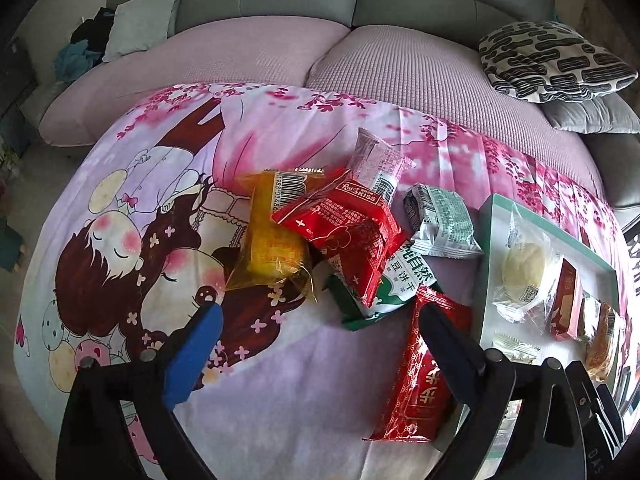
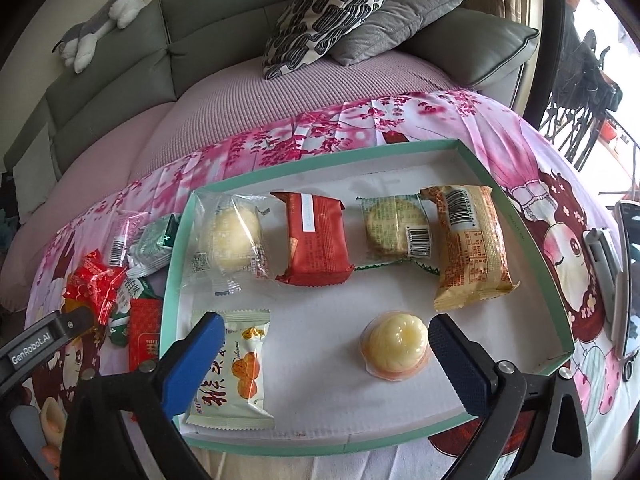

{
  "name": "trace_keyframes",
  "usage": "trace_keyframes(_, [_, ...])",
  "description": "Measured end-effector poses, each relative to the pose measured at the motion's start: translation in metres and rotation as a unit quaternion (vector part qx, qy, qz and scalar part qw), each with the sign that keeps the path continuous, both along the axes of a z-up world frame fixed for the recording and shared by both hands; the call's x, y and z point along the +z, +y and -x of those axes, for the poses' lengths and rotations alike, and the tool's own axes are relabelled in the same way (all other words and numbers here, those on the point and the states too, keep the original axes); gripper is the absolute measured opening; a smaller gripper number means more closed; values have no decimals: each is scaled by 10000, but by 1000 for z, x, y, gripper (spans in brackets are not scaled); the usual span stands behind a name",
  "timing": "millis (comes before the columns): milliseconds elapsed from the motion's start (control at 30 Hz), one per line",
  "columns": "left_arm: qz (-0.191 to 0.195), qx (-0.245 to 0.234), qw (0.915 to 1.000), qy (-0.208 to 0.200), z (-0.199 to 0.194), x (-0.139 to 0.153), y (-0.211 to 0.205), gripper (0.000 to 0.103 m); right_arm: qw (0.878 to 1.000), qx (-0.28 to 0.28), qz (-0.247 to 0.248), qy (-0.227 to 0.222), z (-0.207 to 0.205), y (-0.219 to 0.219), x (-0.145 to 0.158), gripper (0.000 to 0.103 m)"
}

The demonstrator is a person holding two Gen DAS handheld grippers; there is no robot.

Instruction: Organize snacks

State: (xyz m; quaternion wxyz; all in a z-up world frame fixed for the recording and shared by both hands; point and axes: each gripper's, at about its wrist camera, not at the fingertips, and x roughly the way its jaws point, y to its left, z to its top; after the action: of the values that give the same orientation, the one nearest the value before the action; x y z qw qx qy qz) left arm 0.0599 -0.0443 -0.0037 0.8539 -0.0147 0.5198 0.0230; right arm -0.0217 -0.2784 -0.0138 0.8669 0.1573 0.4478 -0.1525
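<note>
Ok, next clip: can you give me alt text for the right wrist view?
A shallow green-rimmed box on a pink cartoon-print cloth holds six wrapped snacks: four in a back row, then a persimmon-cake packet and a yellow jelly cup in front. The right tongs are open above the front row, holding nothing. More packets lie piled left of the box.

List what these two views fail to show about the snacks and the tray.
- Left wrist view: the green packet lies mostly under the red packet; its full label is hidden.
- Left wrist view: the tray is cut by the right edge, and the right gripper covers its near corner.
- Right wrist view: the orange-print packet is partly behind a blue finger.
- Right wrist view: the snack pile is small and distorted; print unreadable.
</note>
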Motion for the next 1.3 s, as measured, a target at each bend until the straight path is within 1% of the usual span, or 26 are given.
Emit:
trace_keyframes(267, [36, -106, 9999, -105, 1, 4, 0, 98, 10000, 4, 70, 26, -1, 3, 0, 103])
trace_keyframes(467, [-2, -318, 9991, -264, 4, 14, 3, 98, 9997, 169, 147, 26, -3, 10, 1, 103])
trace_keyframes(567, [-1, -392, 9989, -238, 5, 16, 9, 98, 9994, 308, 158, -68, -5, 19, 4, 103])
trace_keyframes(700, [98, -294, 9993, -223, 5, 19, 25, 98, 9980, 590, 120, -188, -9, 37, 7, 103])
trace_keyframes(800, [67, -203, 9995, -250, 7, 21, 39, 98, 9963, 802, 182, -238, -12, 53, 8, 103])
trace_keyframes(900, [51, -160, 9997, -176, 7, 18, 49, 98, 9943, 1006, 170, -309, -13, 70, 10, 103])
trace_keyframes(1000, [114, -65, 9999, -92, 6, 15, 60, 98, 9920, 1194, 143, -387, -14, 87, 11, 103])
trace_keyframes(1133, [204, -16, 9998, -80, 6, 17, 71, 98, 9877, 1503, 263, -331, -16, 112, 8, 103])
trace_keyframes(1300, [285, 13, 9996, 26, 4, 14, 81, 98, 9827, 1822, 246, -211, -20, 137, 0, 102])
